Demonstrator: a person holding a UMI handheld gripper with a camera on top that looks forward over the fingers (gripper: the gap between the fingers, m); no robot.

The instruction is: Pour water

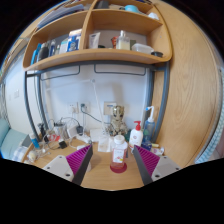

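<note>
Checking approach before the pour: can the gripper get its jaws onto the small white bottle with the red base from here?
Probably yes. The white bottle stands on the desk between the open gripper jaws, gaps either side, nothing in between; the pump bottle sits farther back.

You see a bottle [119, 152] standing on the desk [100, 172] between the fingers, gaps either side | a pump bottle [136, 133] beyond it, to its right | clutter at the desk's left | shelf [95, 55] above, holding containers

Low over desk [100, 178], facing wall shelves [100, 55]
</note>
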